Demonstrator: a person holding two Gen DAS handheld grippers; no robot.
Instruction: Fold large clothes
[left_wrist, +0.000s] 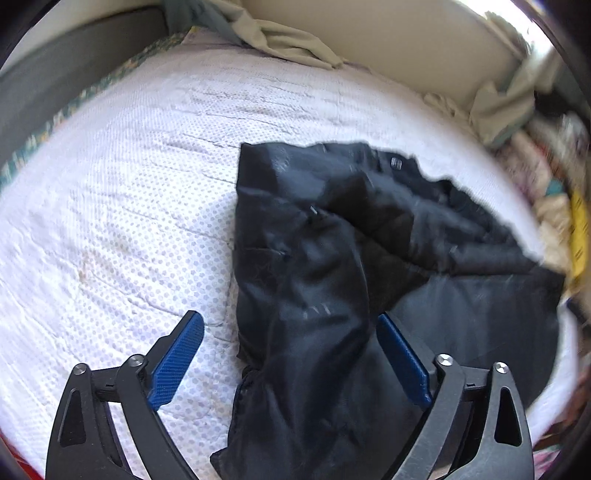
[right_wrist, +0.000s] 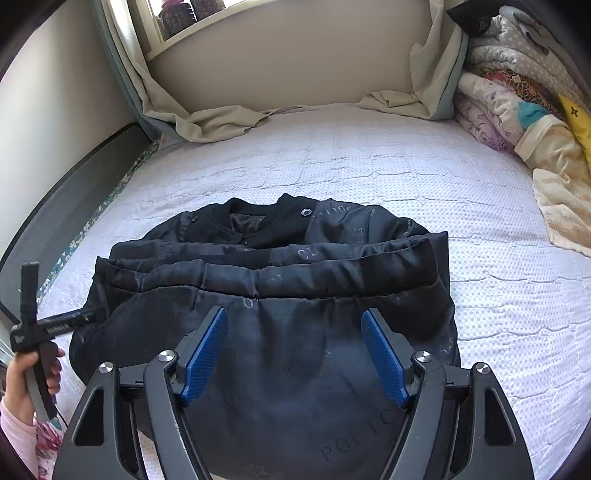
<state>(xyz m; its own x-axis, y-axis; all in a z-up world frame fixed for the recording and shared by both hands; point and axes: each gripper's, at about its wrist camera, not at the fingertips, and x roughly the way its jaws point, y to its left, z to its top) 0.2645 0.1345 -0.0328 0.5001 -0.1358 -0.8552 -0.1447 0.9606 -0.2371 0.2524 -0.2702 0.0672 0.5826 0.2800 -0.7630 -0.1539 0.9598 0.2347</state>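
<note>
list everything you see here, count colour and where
jacket: one, black with faint grey lettering, folded on the bed's near half
bed cover: one, white with a dotted pattern, across the whole mattress
curtains: two, beige, hanging at the far wall, hems pooled on the bed
folded blankets: a stack, white, lilac, cream and yellow, far right of the bed
jars: about two, dark, on the window ledge
left hand-held gripper: one, black with blue pads, open over the jacket's left edge
right hand-held gripper: one, black with blue pads, open above the jacket
hand: one, pink sleeve, holding the left hand-held gripper's handle
</note>
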